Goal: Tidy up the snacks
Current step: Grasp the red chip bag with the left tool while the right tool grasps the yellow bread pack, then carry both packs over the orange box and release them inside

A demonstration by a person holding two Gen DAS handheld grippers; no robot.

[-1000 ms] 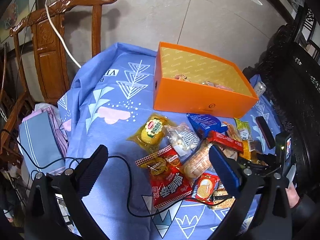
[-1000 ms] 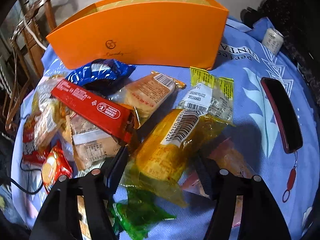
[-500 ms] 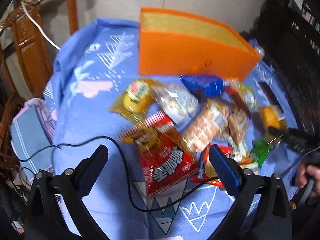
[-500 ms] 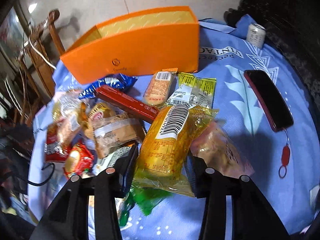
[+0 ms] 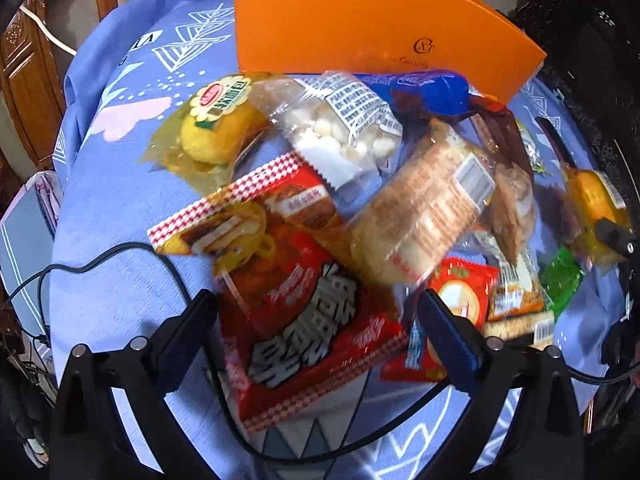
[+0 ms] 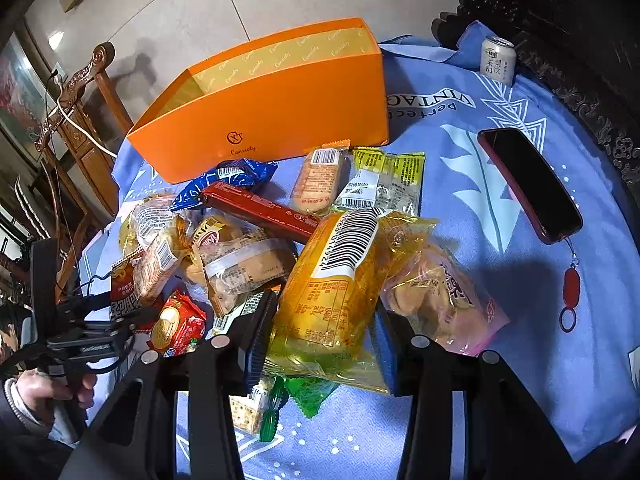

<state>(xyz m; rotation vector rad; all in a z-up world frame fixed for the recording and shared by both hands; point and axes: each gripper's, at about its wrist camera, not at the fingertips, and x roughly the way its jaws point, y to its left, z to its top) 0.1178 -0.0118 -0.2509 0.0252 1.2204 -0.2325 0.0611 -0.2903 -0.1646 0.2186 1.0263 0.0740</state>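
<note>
Several snack packets lie in a heap on a blue cloth in front of an open orange box (image 6: 264, 120), which also shows in the left wrist view (image 5: 360, 24). My right gripper (image 6: 320, 336) is shut on a yellow cake packet (image 6: 332, 288) with a barcode label, lifted slightly over the heap; that packet also shows in the left wrist view (image 5: 592, 200). My left gripper (image 5: 316, 320) is open, its fingers on either side of a large red noodle packet (image 5: 304, 300). It also shows at the left of the right wrist view (image 6: 80, 320).
A red phone (image 6: 528, 184) with a strap and a drink can (image 6: 498, 60) lie on the cloth at the right. A wooden chair (image 6: 80, 112) stands behind the table on the left. A black cable (image 5: 120, 252) crosses the cloth near my left gripper.
My right gripper closed on the yellow cake packet and raised it. My left gripper moved down and forward to straddle the red noodle packet.
</note>
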